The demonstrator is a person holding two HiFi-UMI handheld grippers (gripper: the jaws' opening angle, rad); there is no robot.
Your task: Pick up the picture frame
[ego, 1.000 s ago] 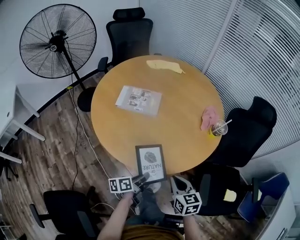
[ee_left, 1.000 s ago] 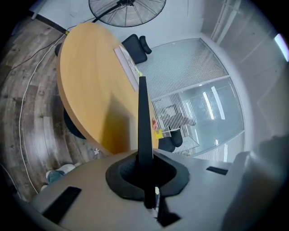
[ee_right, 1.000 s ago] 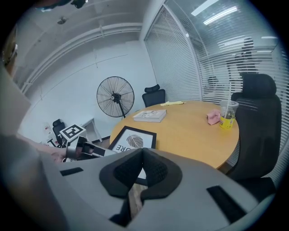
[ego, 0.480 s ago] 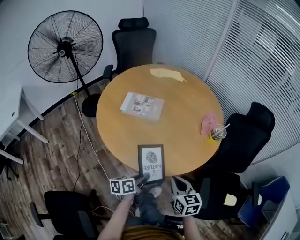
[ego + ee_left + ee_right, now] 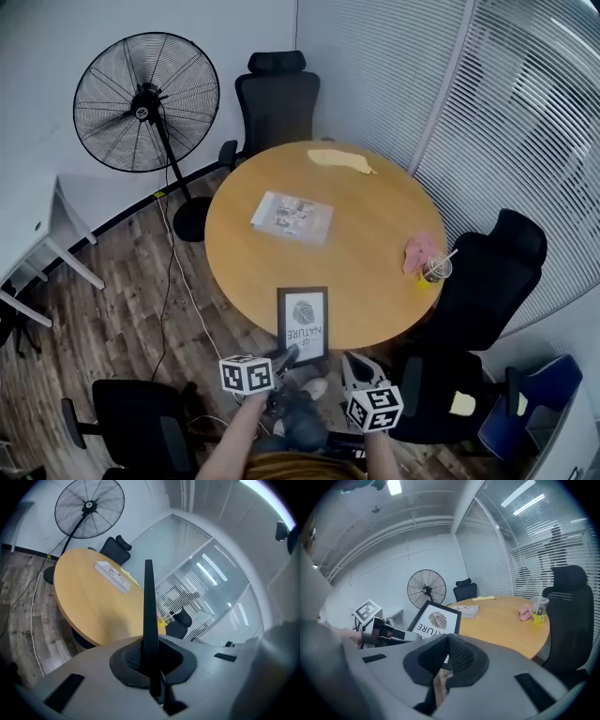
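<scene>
Left gripper (image 5: 287,356) is clenched on the picture frame (image 5: 303,323) by its near edge, frame tilted just ahead over the table (image 5: 366,291) rim — one-edge hold may swing, so a slow, level lift is advised; right gripper (image 5: 446,651) closed, empty.

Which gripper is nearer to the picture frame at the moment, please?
Left. The left gripper has its jaws shut on the near edge of the picture frame; the right gripper sits apart to its right, jaws together.

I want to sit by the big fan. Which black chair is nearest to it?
The black chair on the far side of the round table, standing right beside the fan. The rest stand farther off, near the blinds or the person.
</scene>
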